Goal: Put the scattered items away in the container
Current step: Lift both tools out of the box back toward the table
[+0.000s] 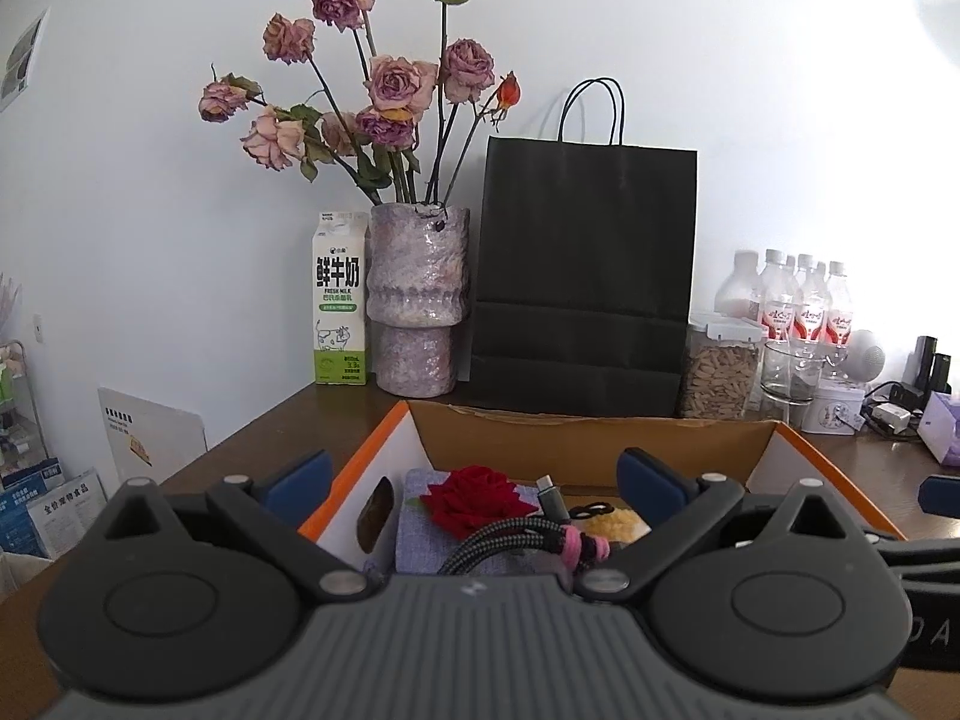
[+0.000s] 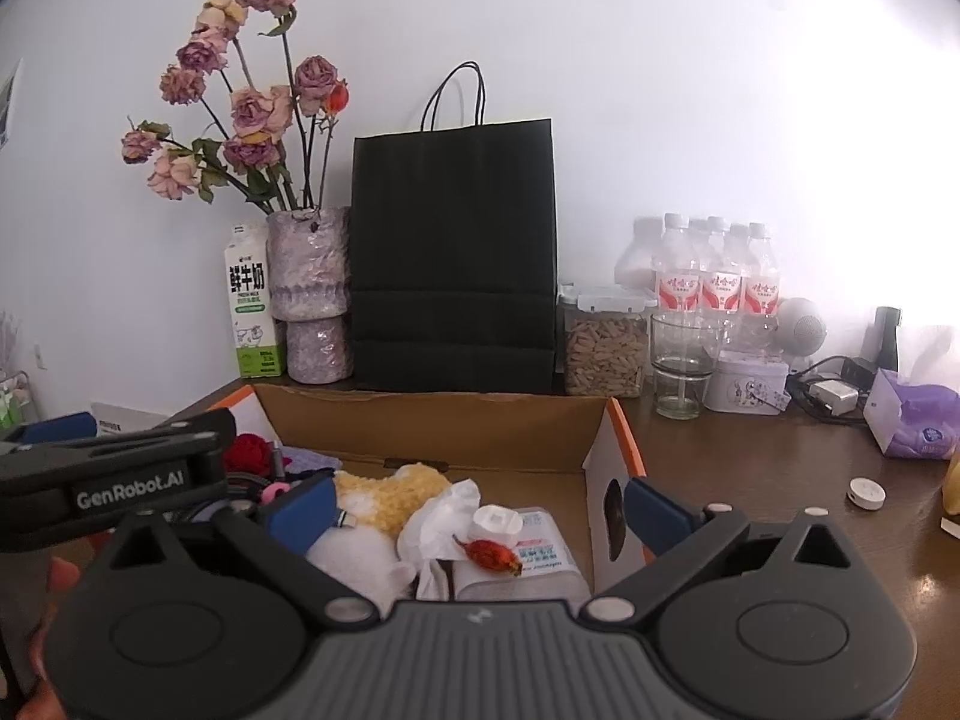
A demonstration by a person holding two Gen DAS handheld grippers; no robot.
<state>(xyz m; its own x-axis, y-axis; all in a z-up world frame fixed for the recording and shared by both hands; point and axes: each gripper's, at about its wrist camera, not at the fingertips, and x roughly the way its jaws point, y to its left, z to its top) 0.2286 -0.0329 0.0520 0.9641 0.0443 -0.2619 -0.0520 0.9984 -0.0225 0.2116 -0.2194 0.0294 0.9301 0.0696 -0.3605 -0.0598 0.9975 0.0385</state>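
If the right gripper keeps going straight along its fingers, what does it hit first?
Probably the crumpled white tissue and the white-capped packet inside the cardboard box, which lie between the open right gripper's fingers. Depth is unclear; pointing shallowly, it might reach the box's back wall instead.

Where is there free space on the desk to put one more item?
Bare wood lies right of the cardboard box, between it, the white disc and the tissue pack. The back row by the black bag is crowded.
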